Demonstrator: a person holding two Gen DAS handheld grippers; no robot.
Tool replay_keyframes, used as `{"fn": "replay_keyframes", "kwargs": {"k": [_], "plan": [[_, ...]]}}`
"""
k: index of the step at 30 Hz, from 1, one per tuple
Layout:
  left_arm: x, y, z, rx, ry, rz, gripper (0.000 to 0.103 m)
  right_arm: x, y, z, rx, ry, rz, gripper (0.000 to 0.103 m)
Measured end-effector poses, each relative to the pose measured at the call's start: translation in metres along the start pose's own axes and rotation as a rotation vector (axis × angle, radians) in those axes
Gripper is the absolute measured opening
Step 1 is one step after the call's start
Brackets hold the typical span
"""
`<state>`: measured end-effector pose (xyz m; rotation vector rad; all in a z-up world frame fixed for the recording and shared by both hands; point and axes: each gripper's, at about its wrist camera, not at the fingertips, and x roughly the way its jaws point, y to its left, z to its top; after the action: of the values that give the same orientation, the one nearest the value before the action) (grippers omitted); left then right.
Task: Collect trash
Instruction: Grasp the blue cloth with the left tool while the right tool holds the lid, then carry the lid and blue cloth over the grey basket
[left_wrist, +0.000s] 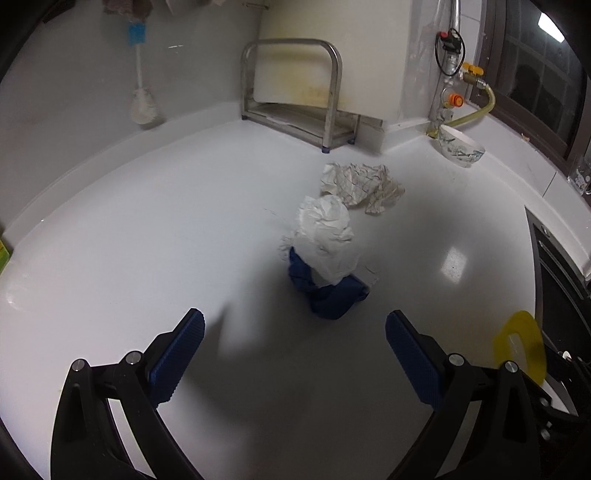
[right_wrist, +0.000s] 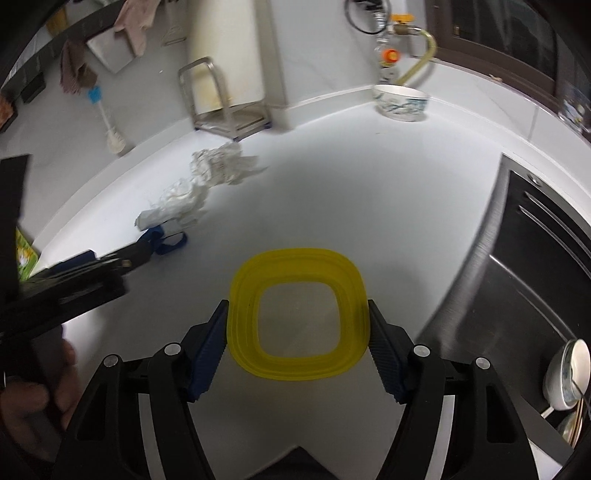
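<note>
Trash, white wad (left_wrist: 325, 236) and checked paper (left_wrist: 360, 186), lay uncollected; left gripper (left_wrist: 293, 354) gaped empty, right gripper (right_wrist: 297, 345) clamped yellow container (right_wrist: 299, 314).

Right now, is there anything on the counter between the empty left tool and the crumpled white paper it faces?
Nothing visible does. The left tool is open and empty, and only bare white counter lies between it and the crumpled white paper. That paper sits on a blue scrap; a checked paper wad lies beyond, not in the way.
</note>
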<state>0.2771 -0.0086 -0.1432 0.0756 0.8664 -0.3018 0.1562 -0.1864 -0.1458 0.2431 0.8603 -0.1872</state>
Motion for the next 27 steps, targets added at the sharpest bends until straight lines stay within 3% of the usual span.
{"fn": "replay_keyframes", "kwargs": {"k": [8, 12, 14, 17, 21, 27], "plan": [[0.024, -0.017, 0.010, 0.019, 0.006, 0.049, 0.095, -0.003, -0.013, -0.006, 0.033, -0.009, -0.009, 0.068], [0.030, -0.018, 0.014, 0.022, 0.021, 0.045, 0.073, -0.004, -0.019, -0.008, 0.059, -0.013, -0.008, 0.068], [0.033, -0.018, 0.014, 0.022, 0.037, 0.035, 0.057, -0.004, -0.020, -0.009, 0.069, -0.015, -0.008, 0.068], [0.031, -0.017, 0.011, 0.026, 0.032, 0.009, 0.026, -0.005, -0.021, -0.011, 0.072, -0.014, -0.006, 0.068], [0.020, -0.011, 0.006, 0.007, 0.023, -0.029, 0.019, -0.008, -0.018, -0.012, 0.075, -0.017, 0.006, 0.068], [-0.010, -0.007, -0.005, 0.042, -0.017, -0.028, 0.017, -0.015, -0.009, -0.014, 0.062, -0.021, 0.030, 0.068]]}}
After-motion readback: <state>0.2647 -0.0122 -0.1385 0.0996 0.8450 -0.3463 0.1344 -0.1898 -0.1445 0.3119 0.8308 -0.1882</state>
